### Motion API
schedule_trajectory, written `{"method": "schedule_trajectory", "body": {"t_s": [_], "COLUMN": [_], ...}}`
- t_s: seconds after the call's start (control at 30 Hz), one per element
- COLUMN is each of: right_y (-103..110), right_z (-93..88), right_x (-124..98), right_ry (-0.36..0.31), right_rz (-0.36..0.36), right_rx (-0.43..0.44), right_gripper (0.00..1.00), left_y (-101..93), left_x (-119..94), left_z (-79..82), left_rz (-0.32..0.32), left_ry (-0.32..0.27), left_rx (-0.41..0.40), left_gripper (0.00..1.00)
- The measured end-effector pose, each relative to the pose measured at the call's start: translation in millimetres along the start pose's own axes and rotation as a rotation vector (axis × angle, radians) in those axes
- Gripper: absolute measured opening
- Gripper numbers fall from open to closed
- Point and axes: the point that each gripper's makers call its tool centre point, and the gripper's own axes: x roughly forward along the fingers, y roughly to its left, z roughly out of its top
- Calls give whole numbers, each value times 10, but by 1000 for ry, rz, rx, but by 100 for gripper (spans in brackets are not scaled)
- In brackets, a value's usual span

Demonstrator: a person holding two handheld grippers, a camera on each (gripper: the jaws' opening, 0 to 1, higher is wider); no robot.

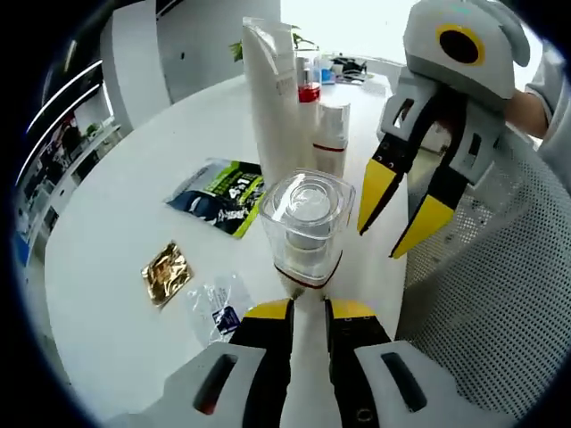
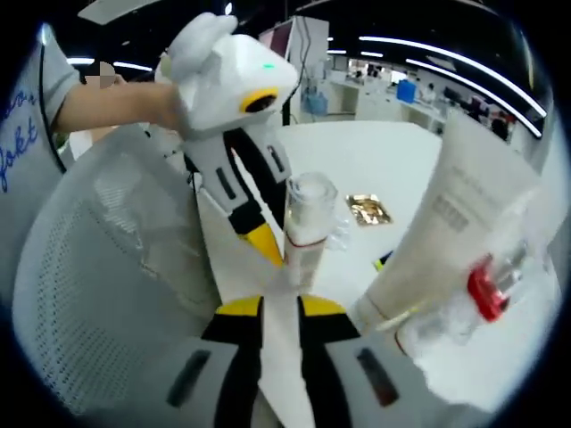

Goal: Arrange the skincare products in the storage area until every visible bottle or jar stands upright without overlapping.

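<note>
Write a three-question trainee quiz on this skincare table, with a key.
1. True or false: the clear-capped jar lies on its side.
2. Which item lies flat on the white table nearest the gold sachet? A) a clear plastic packet B) a comb C) a spoon
3. Fill in: in the left gripper view, the right gripper hangs with its jaws ____.

Key:
1. False; it stands upright, just ahead of the left gripper.
2. A.
3. Open; its yellow tips are spread apart beside the jar, holding nothing.
</note>
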Motion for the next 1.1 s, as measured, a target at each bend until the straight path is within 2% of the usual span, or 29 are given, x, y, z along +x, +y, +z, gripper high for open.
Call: {"method": "schedule_trajectory", "body": {"t_s": [0.4, 0.63, 0.77, 0.93, 1.1], "right_y": [-198, -434, -579, -667, -670], "right_z": [-373, -565, -585, -565, -546], "right_x": [-269, -420, -488, -504, -480], "right_ry": [22, 33, 19, 3, -4], "right_rz": [-72, -158, -214, -239, -238], "right_rx": [121, 183, 207, 221, 225], "right_gripper": [15, 15, 15, 14, 14], "left_y": [-69, -106, -124, -132, -146], "left_x": [93, 169, 207, 250, 305], "left_z": [115, 199, 250, 307, 382], "left_rz": [-22, -26, -25, -24, -12], "left_ry": [-18, -25, -37, -46, -60], "left_rx": [11, 17, 8, -3, -23], "left_gripper": [10, 10, 11, 11, 11]}}
